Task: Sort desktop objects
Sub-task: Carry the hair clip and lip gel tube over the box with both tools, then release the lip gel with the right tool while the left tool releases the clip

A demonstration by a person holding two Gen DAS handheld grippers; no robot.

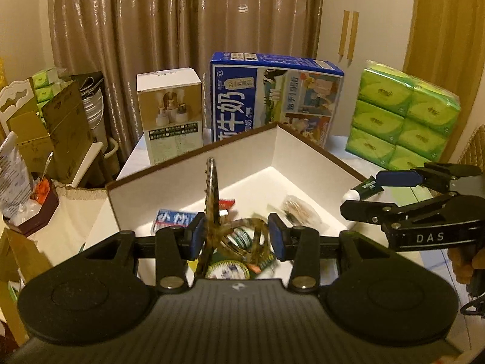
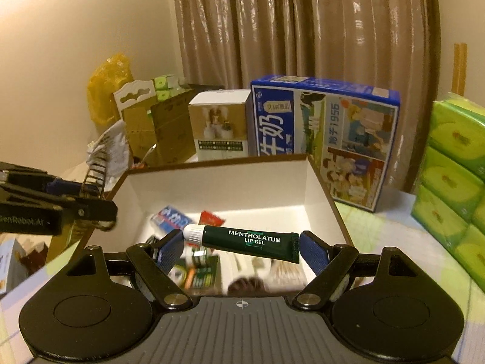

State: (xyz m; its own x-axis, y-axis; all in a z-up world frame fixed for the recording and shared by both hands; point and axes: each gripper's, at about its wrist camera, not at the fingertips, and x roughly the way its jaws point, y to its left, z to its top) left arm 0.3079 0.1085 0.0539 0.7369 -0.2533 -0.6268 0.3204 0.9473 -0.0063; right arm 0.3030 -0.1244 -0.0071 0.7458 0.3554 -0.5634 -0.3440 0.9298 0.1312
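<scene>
A white box with a brown rim [image 1: 194, 153] [image 2: 212, 163] stands on the table and holds several small items. My left gripper [image 1: 235, 235] hovers over the box, shut on a brown tortoiseshell hair claw clip [image 1: 213, 200], which also shows in the right wrist view [image 2: 95, 171]. My right gripper [image 2: 241, 247] is above the box's near side, shut on a dark green Mentholatum lip gel tube [image 2: 251, 241] held crosswise, white cap to the left. The tube also shows in the left wrist view [image 1: 365, 188].
Behind the box stand a blue milk carton box [image 1: 272, 103] [image 2: 327, 139], a small white product box [image 1: 169, 115] [image 2: 219, 124] and a green tissue multipack [image 1: 403, 115] [image 2: 454, 176]. Cardboard boxes and clutter [image 1: 51, 127] lie at the left.
</scene>
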